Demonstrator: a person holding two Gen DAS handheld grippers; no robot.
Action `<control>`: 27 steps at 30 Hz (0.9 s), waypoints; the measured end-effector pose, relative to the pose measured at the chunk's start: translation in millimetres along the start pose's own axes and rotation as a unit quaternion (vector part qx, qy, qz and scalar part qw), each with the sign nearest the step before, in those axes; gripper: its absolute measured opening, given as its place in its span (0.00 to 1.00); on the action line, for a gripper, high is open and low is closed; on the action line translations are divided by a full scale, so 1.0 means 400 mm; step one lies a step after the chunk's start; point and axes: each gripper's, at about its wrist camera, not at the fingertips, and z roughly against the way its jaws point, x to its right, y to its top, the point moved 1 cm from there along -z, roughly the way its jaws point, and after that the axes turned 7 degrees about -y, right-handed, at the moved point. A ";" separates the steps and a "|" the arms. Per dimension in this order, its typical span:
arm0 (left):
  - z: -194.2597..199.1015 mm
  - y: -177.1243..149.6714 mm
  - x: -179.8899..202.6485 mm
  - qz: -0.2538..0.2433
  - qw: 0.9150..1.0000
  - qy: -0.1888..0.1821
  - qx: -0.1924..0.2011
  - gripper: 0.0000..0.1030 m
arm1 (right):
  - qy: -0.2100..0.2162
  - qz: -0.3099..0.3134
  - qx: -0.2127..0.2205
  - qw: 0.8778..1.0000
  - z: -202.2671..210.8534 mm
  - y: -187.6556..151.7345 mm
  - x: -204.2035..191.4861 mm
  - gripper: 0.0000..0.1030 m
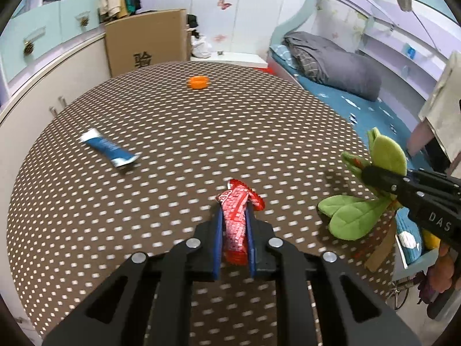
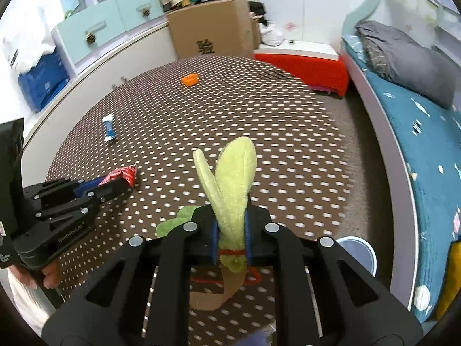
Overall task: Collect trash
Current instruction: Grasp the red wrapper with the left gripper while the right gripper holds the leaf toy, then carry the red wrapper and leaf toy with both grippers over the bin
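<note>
The dotted brown table (image 1: pixel 144 216) is running wide, its far rim curving close to the white cabinet (image 1: pixel 43 86) and a cardboard box (image 1: pixel 147 40). Lying well apart on it are a blue tube (image 1: pixel 108 150) toward the left and an orange cap (image 1: pixel 198 82) near the far edge, leaving open cloth between. The left gripper (image 1: pixel 234 216) is reaching level over the near table, clamping a red wrapper (image 1: pixel 237 225). The right gripper (image 2: pixel 230 225) is pointing forward beside it, squeezing a green plush leaf toy (image 2: pixel 230 184) upright, with the bed (image 2: pixel 417 132) along the right side
</note>
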 end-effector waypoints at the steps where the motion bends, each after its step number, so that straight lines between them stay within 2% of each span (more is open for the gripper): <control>1: -0.007 0.005 0.020 -0.004 1.000 -0.004 -0.001 0.13 | -0.005 -0.004 0.003 1.000 0.009 -0.001 0.019 0.13; 4: -0.017 0.011 0.083 -0.032 0.999 -0.013 0.004 0.13 | -0.019 -0.020 0.009 1.000 0.023 -0.005 0.067 0.13; 13: -0.079 0.034 0.265 -0.072 0.996 -0.054 -0.011 0.13 | -0.062 -0.071 0.017 0.995 0.078 -0.043 0.237 0.13; 27: -0.179 0.040 0.580 -0.157 0.981 -0.109 -0.039 0.13 | -0.117 -0.162 -0.004 0.980 0.117 -0.165 0.503 0.13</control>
